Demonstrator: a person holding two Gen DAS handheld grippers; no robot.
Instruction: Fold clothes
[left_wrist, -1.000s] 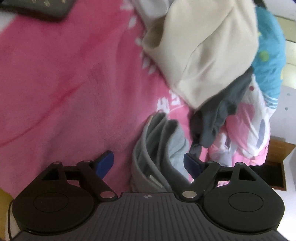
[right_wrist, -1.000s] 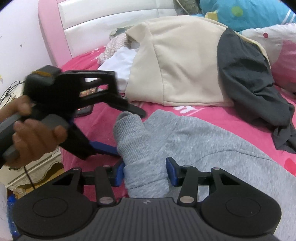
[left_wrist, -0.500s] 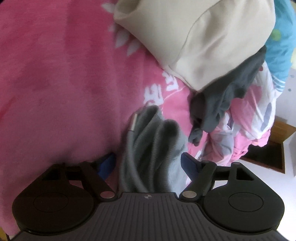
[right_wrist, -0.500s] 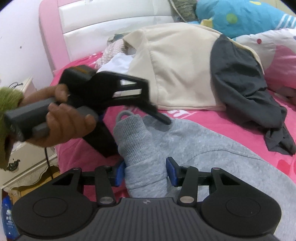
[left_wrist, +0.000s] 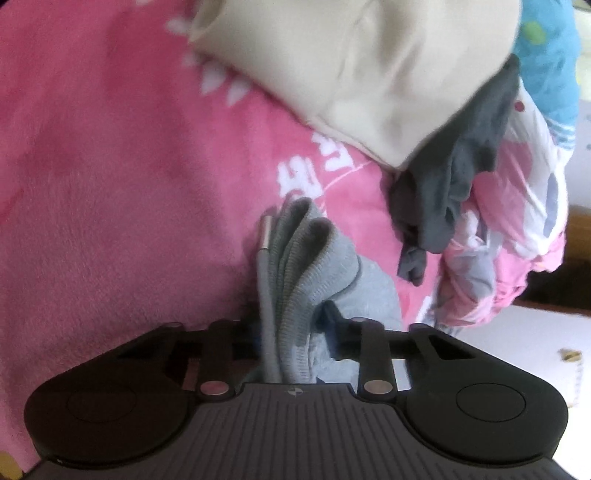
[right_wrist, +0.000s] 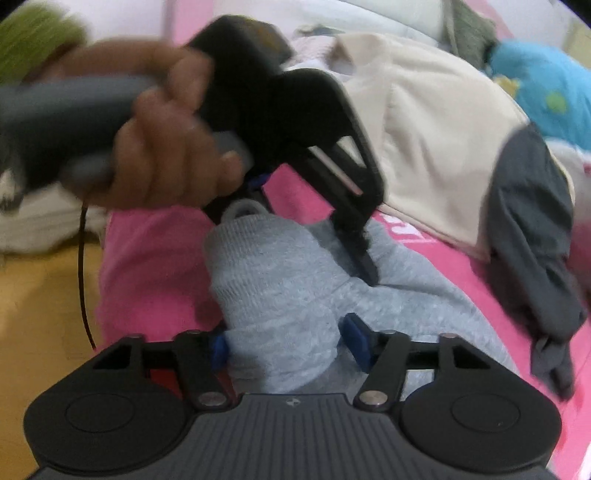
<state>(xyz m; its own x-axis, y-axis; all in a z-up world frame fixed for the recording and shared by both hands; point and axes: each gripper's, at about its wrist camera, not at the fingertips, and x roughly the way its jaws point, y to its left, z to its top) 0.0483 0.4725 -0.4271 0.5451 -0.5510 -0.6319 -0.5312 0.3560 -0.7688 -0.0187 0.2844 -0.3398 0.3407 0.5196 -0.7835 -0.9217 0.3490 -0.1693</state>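
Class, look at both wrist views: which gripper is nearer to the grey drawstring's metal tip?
Left. The left gripper is closing on the waistband right beside the metal tip; the right gripper clamps grey cloth farther back.

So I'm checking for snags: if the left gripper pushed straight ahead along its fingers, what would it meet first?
The grey garment already bunched between the closing jaws of the left gripper; past that fold, likely the pink blanket, though depth is hard to judge.

The left hand-held gripper (left_wrist: 291, 332) is angling downward, its jaws closing on bunched fabric. The left hand (right_wrist: 162, 140) is gripping its handle. The right hand-held gripper (right_wrist: 286, 343) is pinching fabric.
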